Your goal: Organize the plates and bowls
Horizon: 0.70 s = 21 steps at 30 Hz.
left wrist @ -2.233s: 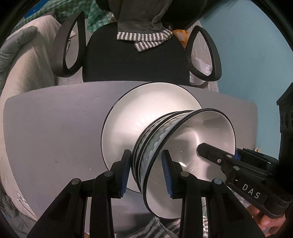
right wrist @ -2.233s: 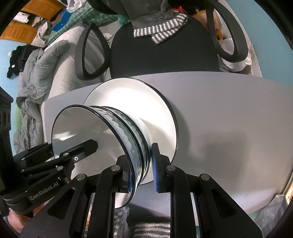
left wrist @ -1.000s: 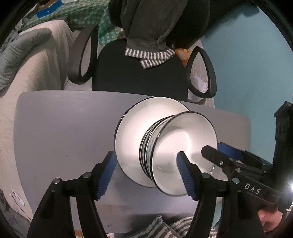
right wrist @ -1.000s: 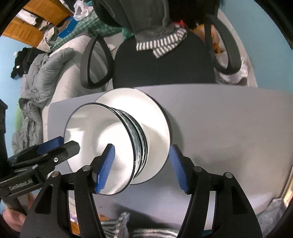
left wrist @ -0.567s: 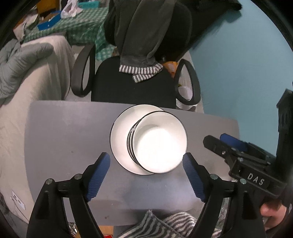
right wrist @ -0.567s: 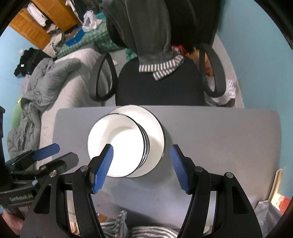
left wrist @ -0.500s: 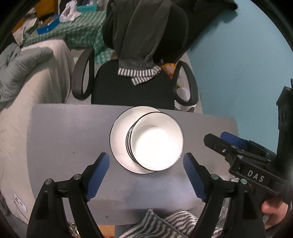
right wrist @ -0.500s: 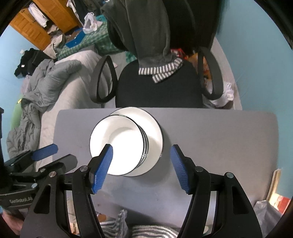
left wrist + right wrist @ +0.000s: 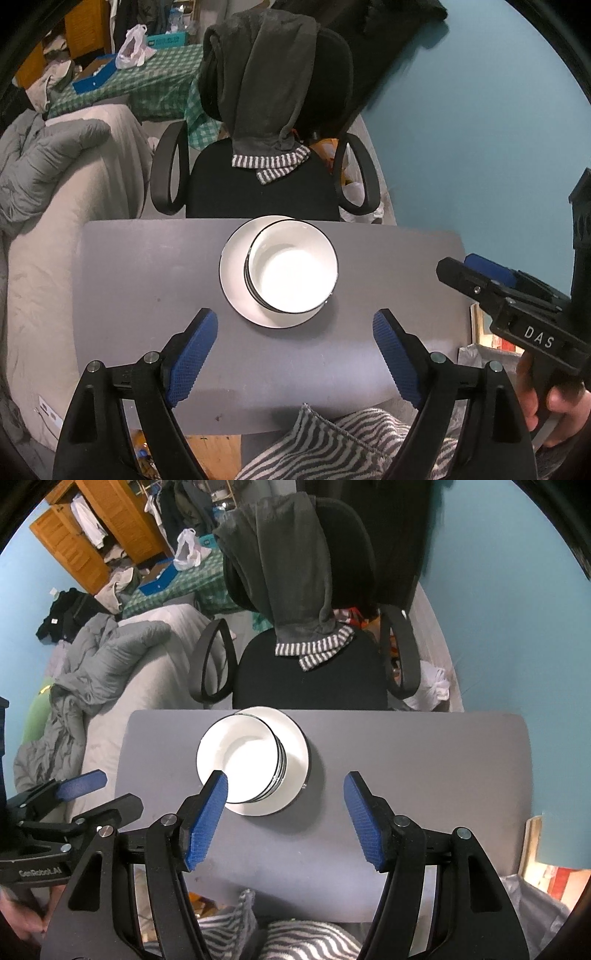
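Nested bowls (image 9: 293, 275) on a plate (image 9: 232, 275), grey table (image 9: 147, 295), both tools raised and spread wide.

Left gripper (image 9: 291, 354) and right gripper (image 9: 284, 816) hold nothing; the stack sits at 12 o'clock of each. Likely heavy, rigid, glazed-slippery and breakable: best taken at the rim. An office chair (image 9: 266, 184) stands beyond the table, in a cluttered room.

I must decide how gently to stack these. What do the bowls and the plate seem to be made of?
The bowls look like glazed ceramic or enamelled metal: glossy white inside, thin dark rim, bright glare. The plate under them has the same white gloss and dark rim, likely the same material. The pictures cannot settle which one.
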Tool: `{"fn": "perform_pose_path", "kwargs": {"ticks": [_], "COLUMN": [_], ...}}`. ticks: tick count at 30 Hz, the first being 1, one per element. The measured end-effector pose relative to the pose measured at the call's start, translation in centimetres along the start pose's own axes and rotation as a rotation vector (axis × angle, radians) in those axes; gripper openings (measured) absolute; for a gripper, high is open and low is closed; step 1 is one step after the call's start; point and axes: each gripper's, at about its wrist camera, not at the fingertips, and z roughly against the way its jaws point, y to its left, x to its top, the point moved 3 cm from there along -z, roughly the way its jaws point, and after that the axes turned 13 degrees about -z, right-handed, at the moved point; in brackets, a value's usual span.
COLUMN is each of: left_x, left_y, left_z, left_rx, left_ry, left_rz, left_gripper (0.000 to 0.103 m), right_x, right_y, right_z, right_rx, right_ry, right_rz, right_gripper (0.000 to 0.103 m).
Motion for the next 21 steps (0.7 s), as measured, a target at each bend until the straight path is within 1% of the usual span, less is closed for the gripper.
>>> {"fn": "perform_pose_path", "kwargs": {"ticks": [5, 9, 13, 21], "left_x": [-0.4, -0.7, -1.0, -1.6], "left_y": [-1.3, -2.1, -3.0, -4.6], "left_z": [1.8, 3.2, 3.9, 4.5], "left_rx": [0.028, 0.059, 0.087, 0.110], "left_ry": [-0.038, -0.082, -0.105, -0.113], "left_rz": [-0.004, 0.015, 0.035, 0.086], "left_gripper": [0.087, 0.087, 0.087, 0.088], "right_x": [-0.2, -0.3, -0.6, -0.9], "right_y": [-0.1, -0.4, -1.1, -2.2], "right_z": [1.8, 3.1, 3.8, 4.7], "right_rx": [-0.007, -0.005, 0.002, 0.007], "right_ry": [-0.027, -0.060, -0.068, -0.083], "right_rz": [0.030, 0.060, 0.080, 0.109], "right_gripper": [0.065, 0.065, 0.065, 0.065]}}
